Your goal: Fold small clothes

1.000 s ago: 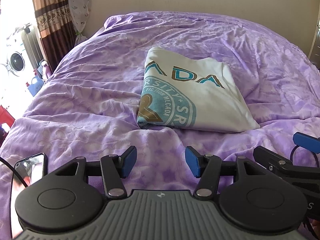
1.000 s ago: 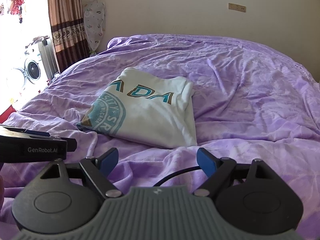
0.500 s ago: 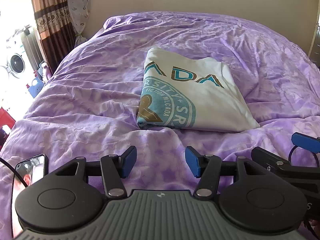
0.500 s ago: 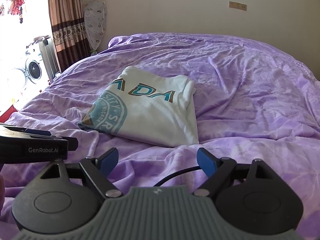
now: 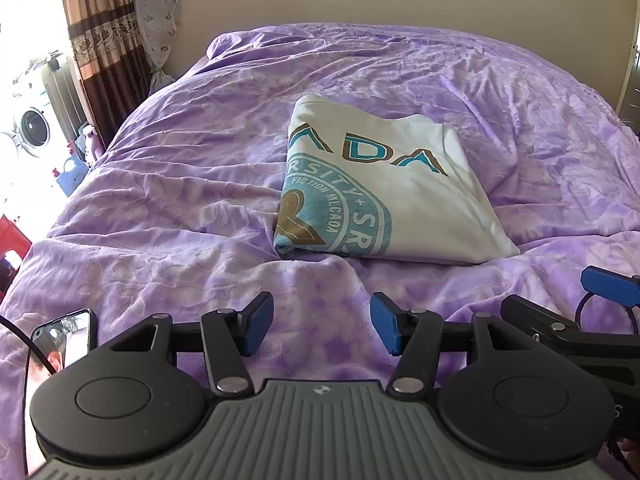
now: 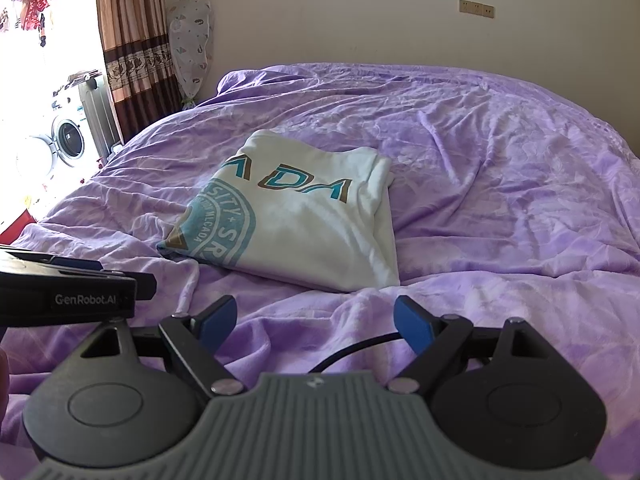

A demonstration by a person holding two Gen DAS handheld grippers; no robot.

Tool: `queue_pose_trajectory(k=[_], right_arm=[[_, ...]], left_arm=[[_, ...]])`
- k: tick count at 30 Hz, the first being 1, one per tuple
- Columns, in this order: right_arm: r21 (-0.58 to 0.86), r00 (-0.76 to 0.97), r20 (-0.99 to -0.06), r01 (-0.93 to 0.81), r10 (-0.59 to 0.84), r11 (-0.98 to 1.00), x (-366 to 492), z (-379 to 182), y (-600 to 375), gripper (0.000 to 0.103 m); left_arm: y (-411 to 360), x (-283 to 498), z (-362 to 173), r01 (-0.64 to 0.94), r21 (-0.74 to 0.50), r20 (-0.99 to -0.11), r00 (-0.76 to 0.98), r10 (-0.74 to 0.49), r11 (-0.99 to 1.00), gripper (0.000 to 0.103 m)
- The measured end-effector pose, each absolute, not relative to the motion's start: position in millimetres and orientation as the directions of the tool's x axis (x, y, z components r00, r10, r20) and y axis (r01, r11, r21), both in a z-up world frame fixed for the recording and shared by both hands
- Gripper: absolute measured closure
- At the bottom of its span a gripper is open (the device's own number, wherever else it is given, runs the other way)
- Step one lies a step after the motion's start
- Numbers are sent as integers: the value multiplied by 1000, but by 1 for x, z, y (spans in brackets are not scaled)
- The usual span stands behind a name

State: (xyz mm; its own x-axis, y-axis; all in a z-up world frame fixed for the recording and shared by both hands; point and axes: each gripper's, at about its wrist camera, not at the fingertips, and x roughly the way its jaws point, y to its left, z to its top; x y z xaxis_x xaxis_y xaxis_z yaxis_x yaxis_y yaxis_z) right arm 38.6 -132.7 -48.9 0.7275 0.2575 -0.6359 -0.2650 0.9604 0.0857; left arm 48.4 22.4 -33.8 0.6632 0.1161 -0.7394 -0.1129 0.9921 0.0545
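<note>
A white T-shirt (image 5: 404, 196) with a teal and brown print lies folded into a flat rectangle on the purple bed cover (image 5: 168, 208); it also shows in the right wrist view (image 6: 304, 220). My left gripper (image 5: 322, 328) is open and empty, held back from the shirt's near edge. My right gripper (image 6: 316, 322) is open and empty, also short of the shirt. The right gripper shows at the right edge of the left wrist view (image 5: 600, 308). The left gripper's body shows at the left of the right wrist view (image 6: 68, 288).
A phone (image 5: 60, 340) lies on the bed cover near my left gripper. A black cable (image 6: 352, 352) runs under the right gripper. A curtain (image 6: 132, 40) and a washing machine (image 6: 68, 140) stand left of the bed. A wall is behind.
Both grippers stay open and almost still. The views have shifted only slightly.
</note>
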Motion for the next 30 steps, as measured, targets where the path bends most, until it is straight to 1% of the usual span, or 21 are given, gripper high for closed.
queue_pose_trajectory(k=[30], right_arm=[[91, 725, -637, -265, 261, 960, 40, -49, -133, 21]], left_arm=[[26, 47, -32, -109, 61, -736, 666, 119, 992, 37]])
